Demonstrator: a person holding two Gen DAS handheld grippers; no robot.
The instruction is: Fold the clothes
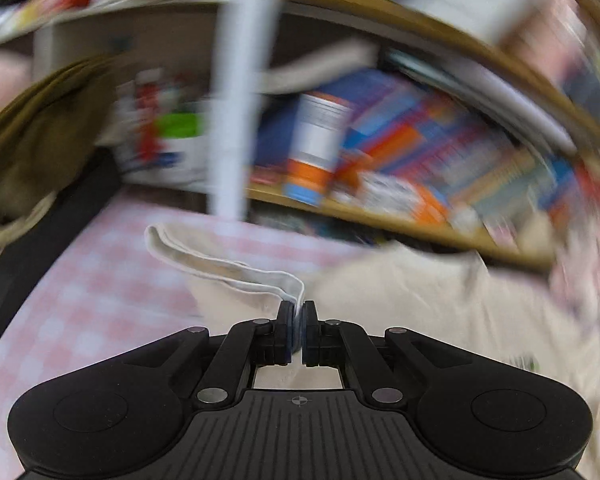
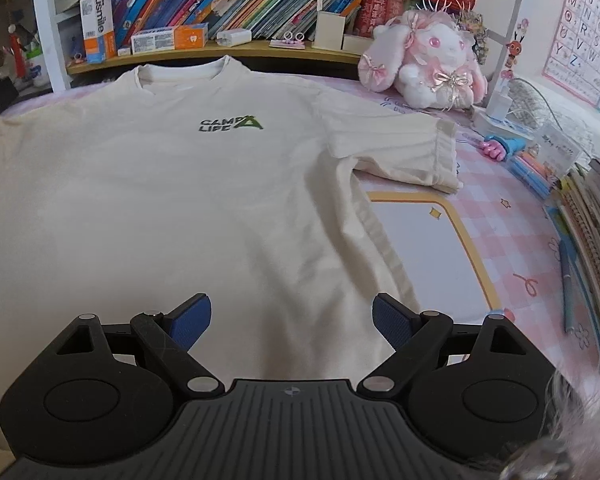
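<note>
A cream T-shirt [image 2: 172,184] with a green "CAMP LIFE" logo lies spread face up on the pink checked table cover [image 2: 512,216], its right sleeve [image 2: 404,148] laid flat. My right gripper [image 2: 291,320] hovers open over the shirt's lower part, nothing between its blue pads [image 2: 392,320]. In the blurred left wrist view my left gripper [image 1: 298,320] is shut on the hemmed edge of the shirt's left sleeve [image 1: 220,268], which is lifted off the pink checked cover [image 1: 92,292]. More cream fabric [image 1: 440,300] lies to the right.
A wooden shelf [image 2: 220,52] packed with books and boxes runs along the back. A pink plush rabbit [image 2: 428,64], a white charger [image 2: 500,104], pens and stacked books [image 2: 592,240] crowd the right side. An olive bag [image 1: 32,128] hangs at the left.
</note>
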